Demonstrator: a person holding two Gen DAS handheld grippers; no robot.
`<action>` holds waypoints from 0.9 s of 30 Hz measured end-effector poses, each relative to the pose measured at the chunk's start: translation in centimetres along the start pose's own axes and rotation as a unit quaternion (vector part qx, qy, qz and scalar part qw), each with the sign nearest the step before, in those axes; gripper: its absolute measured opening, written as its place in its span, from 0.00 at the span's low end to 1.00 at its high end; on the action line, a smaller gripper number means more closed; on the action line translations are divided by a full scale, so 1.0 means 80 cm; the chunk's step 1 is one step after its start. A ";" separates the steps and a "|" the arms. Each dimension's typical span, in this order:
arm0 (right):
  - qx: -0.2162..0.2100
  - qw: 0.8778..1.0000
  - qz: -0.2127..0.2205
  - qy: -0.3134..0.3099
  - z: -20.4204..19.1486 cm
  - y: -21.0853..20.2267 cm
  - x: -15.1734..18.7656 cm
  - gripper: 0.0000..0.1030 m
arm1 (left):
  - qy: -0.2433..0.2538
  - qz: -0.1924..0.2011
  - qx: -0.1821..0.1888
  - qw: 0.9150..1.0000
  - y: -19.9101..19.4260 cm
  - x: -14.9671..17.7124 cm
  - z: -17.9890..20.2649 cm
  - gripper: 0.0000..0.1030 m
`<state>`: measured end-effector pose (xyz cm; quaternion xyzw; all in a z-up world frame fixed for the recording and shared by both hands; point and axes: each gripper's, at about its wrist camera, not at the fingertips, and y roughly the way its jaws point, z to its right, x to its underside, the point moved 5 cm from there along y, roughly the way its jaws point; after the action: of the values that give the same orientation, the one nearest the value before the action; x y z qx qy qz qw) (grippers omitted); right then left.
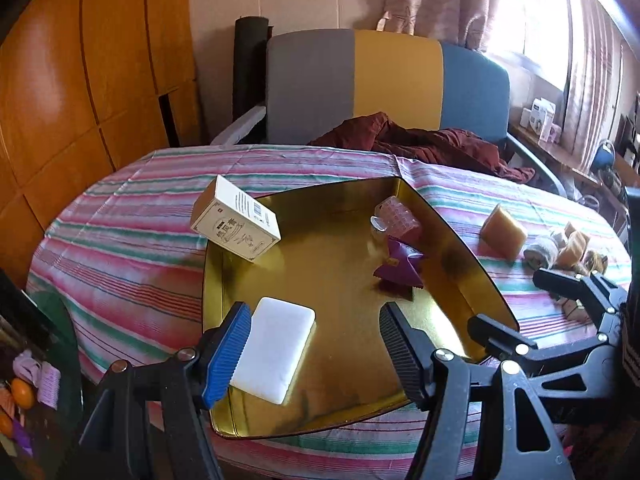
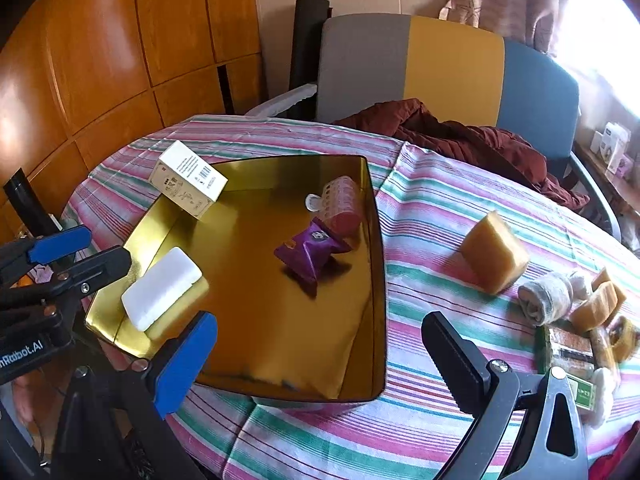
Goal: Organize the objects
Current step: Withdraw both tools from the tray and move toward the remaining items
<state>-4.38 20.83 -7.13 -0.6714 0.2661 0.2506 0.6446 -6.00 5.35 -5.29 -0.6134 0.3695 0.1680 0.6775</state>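
Observation:
A gold tray [image 1: 460,264] [image 2: 376,240] lies on the striped tablecloth. In it are a white block [image 1: 274,350] [image 2: 162,288], a purple packet [image 1: 396,266] [image 2: 312,250] and a pink studded cup [image 1: 396,218] [image 2: 340,204]. A cream box [image 1: 236,224] [image 2: 188,184] leans on the tray's far left rim. My left gripper [image 1: 316,356] [image 2: 80,254] is open at the tray's near left, the white block lying just beside its blue pad, untouched. My right gripper [image 2: 320,360] [image 1: 528,308] hangs open and empty over the tray's near edge.
On the cloth right of the tray lie a yellow sponge [image 2: 494,252], a rolled sock [image 2: 548,298] and a heap of small packets [image 2: 580,344]. A grey, yellow and blue chair [image 2: 452,68] with a dark red garment [image 2: 460,132] stands behind the table. Wooden panels [image 2: 100,60] line the left.

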 end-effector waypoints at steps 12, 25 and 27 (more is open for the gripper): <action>0.027 0.998 0.013 0.062 0.068 -0.016 0.004 1.00 | 0.058 0.012 0.003 0.998 -0.006 -0.013 0.041 0.66; 0.071 0.990 0.016 0.124 0.159 -0.037 0.016 1.00 | 0.112 0.007 0.026 0.993 -0.002 -0.015 0.093 0.66; 0.080 0.988 0.014 0.134 0.180 -0.043 0.018 1.00 | 0.117 0.005 0.033 0.993 0.001 -0.016 0.100 0.66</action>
<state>-0.91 35.25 -6.18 -0.6414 0.3787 0.1448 0.6513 -4.59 13.33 -4.64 -0.6044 0.4547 0.0861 0.6485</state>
